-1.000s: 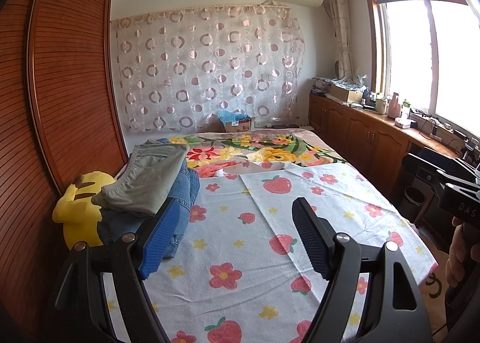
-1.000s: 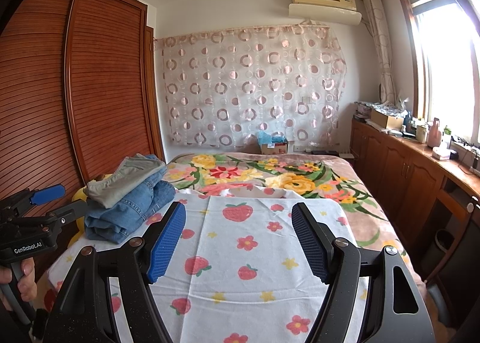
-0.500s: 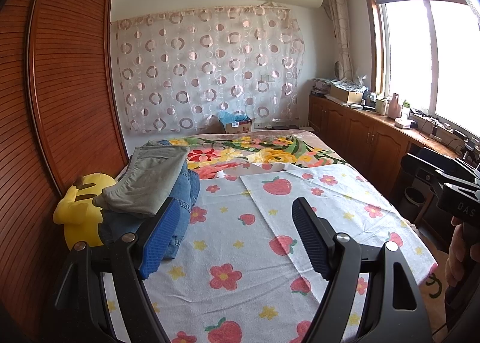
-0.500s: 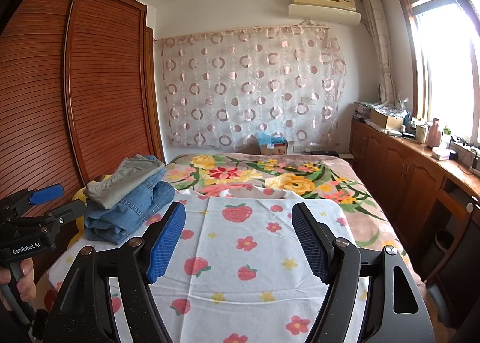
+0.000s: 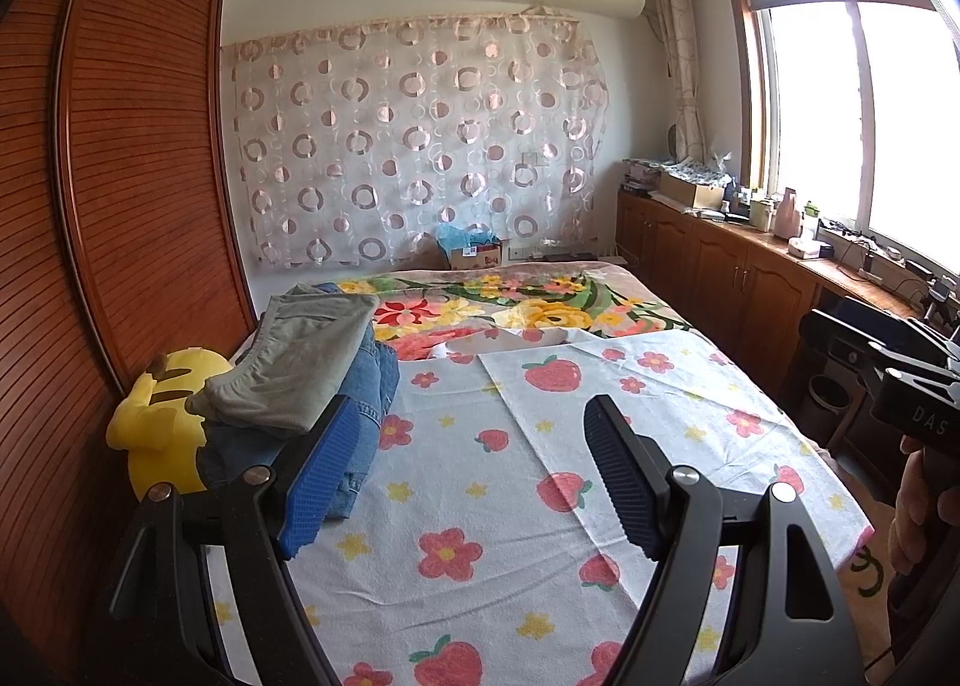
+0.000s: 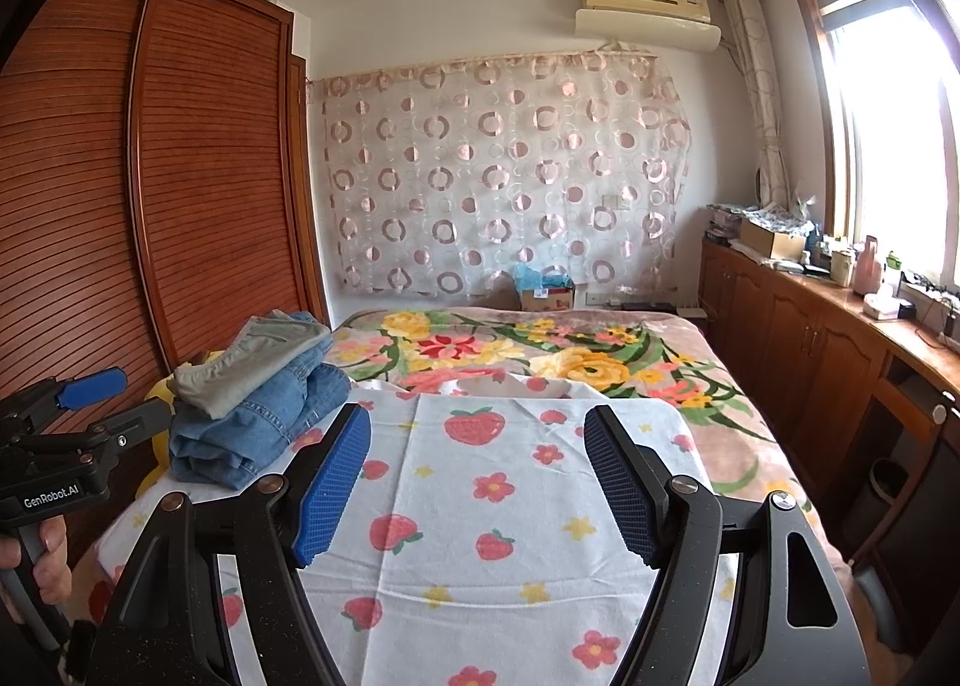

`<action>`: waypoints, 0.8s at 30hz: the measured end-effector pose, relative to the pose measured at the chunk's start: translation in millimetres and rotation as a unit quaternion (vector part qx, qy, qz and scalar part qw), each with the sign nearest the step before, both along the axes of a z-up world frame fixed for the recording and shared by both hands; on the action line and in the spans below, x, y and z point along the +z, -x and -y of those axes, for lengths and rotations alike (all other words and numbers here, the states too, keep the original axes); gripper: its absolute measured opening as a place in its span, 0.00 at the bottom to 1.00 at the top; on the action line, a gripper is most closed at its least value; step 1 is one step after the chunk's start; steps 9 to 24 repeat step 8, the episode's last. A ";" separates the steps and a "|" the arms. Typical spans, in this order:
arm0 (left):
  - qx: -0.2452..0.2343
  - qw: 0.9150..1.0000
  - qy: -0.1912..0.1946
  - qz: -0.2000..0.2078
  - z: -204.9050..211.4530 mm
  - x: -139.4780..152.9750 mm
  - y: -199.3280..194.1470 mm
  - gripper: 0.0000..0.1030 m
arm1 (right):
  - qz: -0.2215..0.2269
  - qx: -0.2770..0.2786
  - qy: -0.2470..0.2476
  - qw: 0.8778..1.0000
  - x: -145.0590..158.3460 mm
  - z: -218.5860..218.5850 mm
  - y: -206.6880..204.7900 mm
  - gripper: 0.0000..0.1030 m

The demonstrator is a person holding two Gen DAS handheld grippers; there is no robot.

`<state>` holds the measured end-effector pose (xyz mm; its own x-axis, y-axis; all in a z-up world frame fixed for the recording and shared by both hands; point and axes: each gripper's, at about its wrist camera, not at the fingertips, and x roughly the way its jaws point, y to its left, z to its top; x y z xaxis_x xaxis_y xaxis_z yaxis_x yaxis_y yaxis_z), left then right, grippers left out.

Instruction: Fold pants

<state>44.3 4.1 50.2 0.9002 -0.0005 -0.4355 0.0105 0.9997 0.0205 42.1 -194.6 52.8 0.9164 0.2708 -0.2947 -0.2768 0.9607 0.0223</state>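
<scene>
Folded grey-green pants [image 5: 300, 362] [image 6: 252, 365] lie on top of folded blue jeans [image 5: 366, 386] [image 6: 258, 428], stacked at the left side of the bed. My left gripper [image 5: 474, 482] hovers open above the strawberry-print sheet [image 5: 480, 482], its left finger in front of the stack's near end, nothing between the blue pads. My right gripper [image 6: 477, 482] is open too, over the sheet [image 6: 480, 476] to the right of the stack and apart from it. Each gripper shows at the edge of the other's view, held in a hand.
A yellow plush toy [image 5: 162, 428] sits wedged between the stack and the wooden wardrobe [image 5: 120, 206] on the left. A floral blanket [image 6: 540, 350] covers the far half of the bed. Wooden cabinets [image 6: 810, 350] with clutter run under the window on the right.
</scene>
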 end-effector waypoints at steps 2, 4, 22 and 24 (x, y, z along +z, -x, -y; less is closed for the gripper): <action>0.000 1.000 0.000 0.000 0.1 -0.2 0.3 0.76 | 0.000 0.000 0.000 1.000 -0.1 0.0 0.0 0.73; 0.000 1.000 0.000 0.000 0.5 -0.1 0.1 0.76 | 0.000 0.000 0.001 1.000 0.3 -0.4 -0.2 0.74; 0.000 1.000 0.000 0.000 0.7 -0.4 0.2 0.76 | 0.000 0.000 0.000 1.000 0.3 -0.4 -0.1 0.74; 0.000 1.000 0.000 0.000 0.7 -0.4 0.2 0.76 | 0.000 0.000 0.000 1.000 0.3 -0.4 -0.1 0.74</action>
